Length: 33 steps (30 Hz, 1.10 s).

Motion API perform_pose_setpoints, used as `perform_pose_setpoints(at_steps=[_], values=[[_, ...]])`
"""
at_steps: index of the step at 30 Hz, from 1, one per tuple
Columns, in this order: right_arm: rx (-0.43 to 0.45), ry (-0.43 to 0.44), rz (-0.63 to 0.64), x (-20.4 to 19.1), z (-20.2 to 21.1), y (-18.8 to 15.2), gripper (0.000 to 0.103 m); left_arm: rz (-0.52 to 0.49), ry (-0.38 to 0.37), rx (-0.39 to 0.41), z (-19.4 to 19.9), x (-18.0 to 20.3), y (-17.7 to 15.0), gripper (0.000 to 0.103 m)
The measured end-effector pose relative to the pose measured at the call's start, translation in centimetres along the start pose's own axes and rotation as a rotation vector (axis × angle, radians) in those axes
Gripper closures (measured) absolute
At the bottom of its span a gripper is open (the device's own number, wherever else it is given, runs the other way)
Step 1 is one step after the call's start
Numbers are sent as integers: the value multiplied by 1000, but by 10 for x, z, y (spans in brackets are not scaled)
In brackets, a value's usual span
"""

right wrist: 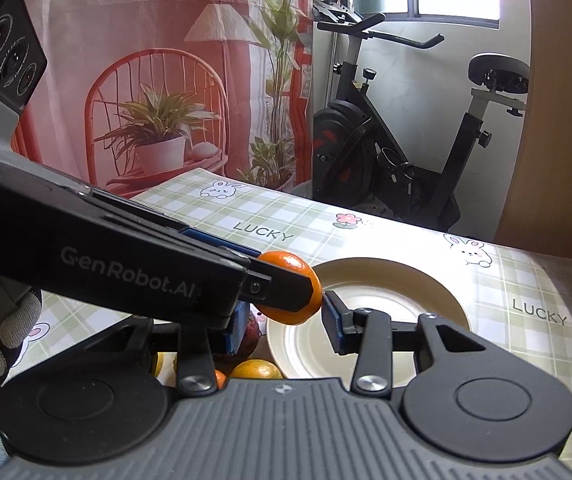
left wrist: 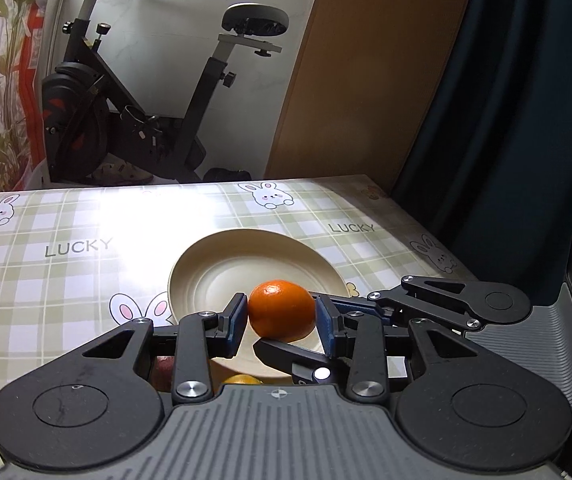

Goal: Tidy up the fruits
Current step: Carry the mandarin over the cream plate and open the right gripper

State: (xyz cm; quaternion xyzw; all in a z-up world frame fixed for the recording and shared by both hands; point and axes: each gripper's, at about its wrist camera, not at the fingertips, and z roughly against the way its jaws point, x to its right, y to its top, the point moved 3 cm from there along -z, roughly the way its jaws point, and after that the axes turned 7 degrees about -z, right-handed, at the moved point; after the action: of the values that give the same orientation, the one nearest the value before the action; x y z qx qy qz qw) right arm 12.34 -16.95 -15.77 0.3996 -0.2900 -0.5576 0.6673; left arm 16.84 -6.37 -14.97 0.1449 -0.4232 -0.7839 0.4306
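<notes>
Left gripper [left wrist: 282,316] clamping orange [left wrist: 282,310] over plate [left wrist: 206,268], right gripper [right wrist: 286,316] wide beside it

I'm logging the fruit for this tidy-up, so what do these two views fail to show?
- Fruit count: both views show only slivers of a yellow fruit and a dark red one, hidden by gripper bodies.
- Who holds the orange: the left gripper flanks it; contact unclear. The right gripper is half hidden.
- Plate: near rim hidden.
</notes>
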Motion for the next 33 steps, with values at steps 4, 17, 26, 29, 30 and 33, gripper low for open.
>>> perform_pose_setpoints(at_steps=[4, 17, 26, 29, 30, 33], values=[[-32, 7, -8, 13, -23, -1, 61, 32, -2, -39, -21, -13, 3, 64], [-186, 46, -54, 41, -98, 2, 61, 70, 63, -181, -79, -46, 5, 61], [-222, 45, -75, 46, -115, 3, 61, 79, 94, -206, -97, -52, 4, 61], [-220, 25, -78, 46, -113, 3, 59, 87, 122, -204, -96, -55, 3, 61], [-219, 22, -83, 46, -112, 3, 59, 93, 122, -198, -94, -56, 3, 61], [-201, 16, -96, 49, -101, 4, 59, 92, 162, -156, -80, -56, 6, 61]])
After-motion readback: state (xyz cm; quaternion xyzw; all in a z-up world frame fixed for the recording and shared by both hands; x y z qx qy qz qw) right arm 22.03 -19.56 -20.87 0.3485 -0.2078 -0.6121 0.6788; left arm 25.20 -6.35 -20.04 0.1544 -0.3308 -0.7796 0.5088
